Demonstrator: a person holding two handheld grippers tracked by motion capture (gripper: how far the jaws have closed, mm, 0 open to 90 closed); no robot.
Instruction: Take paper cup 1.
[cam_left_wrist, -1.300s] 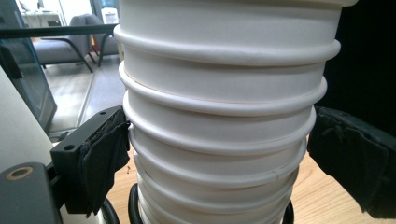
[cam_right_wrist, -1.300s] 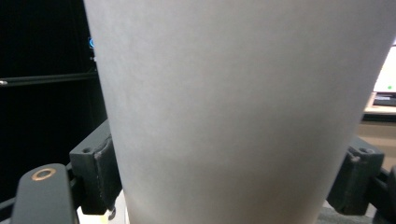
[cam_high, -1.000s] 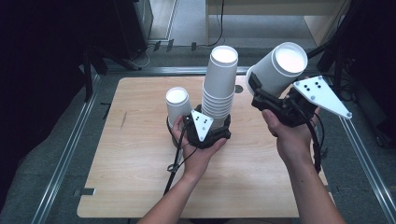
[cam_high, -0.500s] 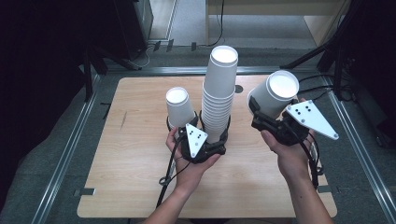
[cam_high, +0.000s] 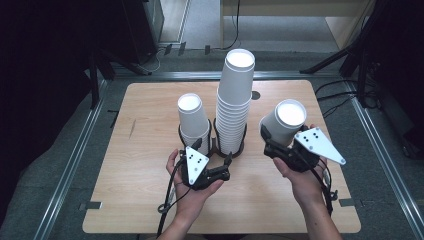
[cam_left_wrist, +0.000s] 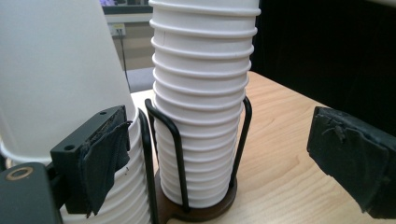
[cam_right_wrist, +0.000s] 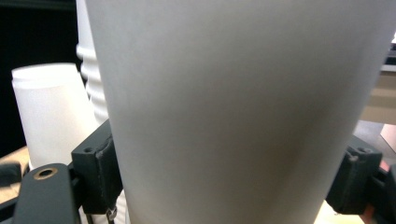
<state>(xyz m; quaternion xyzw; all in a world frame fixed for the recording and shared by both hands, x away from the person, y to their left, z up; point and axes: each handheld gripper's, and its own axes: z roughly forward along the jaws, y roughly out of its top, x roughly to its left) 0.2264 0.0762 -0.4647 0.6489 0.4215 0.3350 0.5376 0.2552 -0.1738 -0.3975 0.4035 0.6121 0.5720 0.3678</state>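
Your right gripper (cam_high: 274, 141), clamped on one paper cup (cam_high: 285, 121), came down toward the table (cam_high: 140, 200); your open left gripper (cam_high: 216, 159) slid back from the tall stack (cam_high: 235, 107), so setting down seemed next.

A white paper cup (cam_high: 286, 121), inverted and tilted, base uppermost, sits right of centre in the high view. Left of it stand 2 upright inverted stacks in black wire holders: the tall stack (cam_high: 235, 102), centre, and the short stack (cam_high: 194, 121).

right gripper (cam_high: 272, 142) lowered with its cup (cam_high: 284, 121) — jaws just closing, left gripper (cam_high: 216, 159) drawn back
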